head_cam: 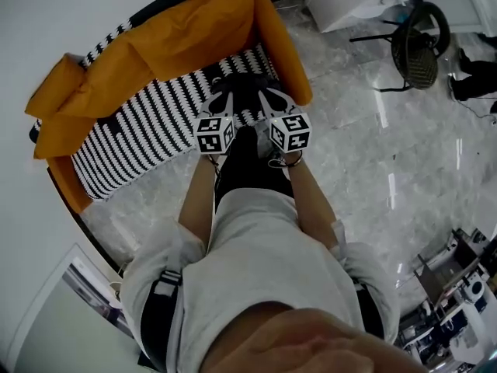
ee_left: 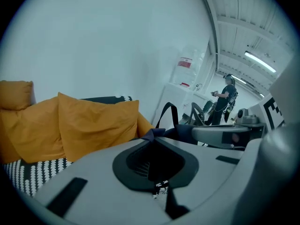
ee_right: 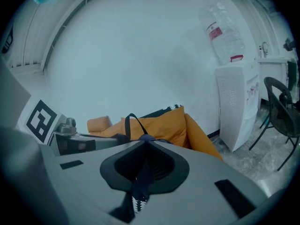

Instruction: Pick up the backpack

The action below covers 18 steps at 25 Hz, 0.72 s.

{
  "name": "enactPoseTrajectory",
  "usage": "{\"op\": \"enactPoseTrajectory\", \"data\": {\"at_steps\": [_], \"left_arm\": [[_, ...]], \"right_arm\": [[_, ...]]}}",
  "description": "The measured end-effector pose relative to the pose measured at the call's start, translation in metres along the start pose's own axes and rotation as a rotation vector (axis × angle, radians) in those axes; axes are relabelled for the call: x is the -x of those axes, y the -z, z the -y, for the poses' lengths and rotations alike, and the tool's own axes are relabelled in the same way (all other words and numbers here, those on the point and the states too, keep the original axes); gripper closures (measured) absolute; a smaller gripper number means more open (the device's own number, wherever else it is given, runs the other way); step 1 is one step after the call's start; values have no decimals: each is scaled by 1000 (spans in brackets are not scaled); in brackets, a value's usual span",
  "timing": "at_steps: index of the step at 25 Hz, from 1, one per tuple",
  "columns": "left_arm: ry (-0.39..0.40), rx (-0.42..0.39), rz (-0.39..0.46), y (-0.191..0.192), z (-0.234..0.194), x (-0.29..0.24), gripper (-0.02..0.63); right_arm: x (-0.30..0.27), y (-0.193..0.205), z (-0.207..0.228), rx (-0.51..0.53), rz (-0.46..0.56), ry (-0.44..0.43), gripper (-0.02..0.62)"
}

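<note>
A dark backpack (head_cam: 244, 150) hangs between my two grippers, just in front of the sofa's seat. My left gripper (head_cam: 227, 93) is shut on dark blue fabric at the top of the bag (ee_left: 154, 134). My right gripper (head_cam: 262, 93) is shut on a dark strap (ee_right: 142, 175) that runs back between its jaws. The bag's black carry loop (ee_left: 168, 112) stands up between the two grippers, and the right gripper view shows the same loop (ee_right: 132, 124). The grippers are close together, side by side. Most of the bag's body is hidden below them.
A sofa with orange cushions (head_cam: 186, 33) and a black-and-white striped seat (head_cam: 140, 130) lies ahead, against a white wall. A white water dispenser (ee_right: 236, 102) and a black chair (ee_right: 281, 118) stand to the right on the marble floor (head_cam: 373, 154). A person (ee_left: 226, 102) stands far off.
</note>
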State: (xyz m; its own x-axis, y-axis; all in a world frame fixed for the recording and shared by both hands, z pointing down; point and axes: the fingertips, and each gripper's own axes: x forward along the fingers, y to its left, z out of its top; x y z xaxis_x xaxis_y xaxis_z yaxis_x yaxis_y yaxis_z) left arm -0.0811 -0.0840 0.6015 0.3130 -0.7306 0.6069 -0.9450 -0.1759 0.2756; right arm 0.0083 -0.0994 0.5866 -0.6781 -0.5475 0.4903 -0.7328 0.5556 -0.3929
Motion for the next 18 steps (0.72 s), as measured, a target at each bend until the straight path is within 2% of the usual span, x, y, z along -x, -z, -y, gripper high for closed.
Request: {"op": "enactPoseTrajectory", "data": {"at_steps": [9,12,18], "left_arm": [[-7,-36,53,-18,28,40,592],[-18,-39,104,-36,38,55,592],[-34,-96,213,-76,62,85,592]], "right_arm": [[44,-20,-20,47,65,13,545],[58,-37,-28,93,104,24,545],[92,-77,-42,166,198,34,545]]}}
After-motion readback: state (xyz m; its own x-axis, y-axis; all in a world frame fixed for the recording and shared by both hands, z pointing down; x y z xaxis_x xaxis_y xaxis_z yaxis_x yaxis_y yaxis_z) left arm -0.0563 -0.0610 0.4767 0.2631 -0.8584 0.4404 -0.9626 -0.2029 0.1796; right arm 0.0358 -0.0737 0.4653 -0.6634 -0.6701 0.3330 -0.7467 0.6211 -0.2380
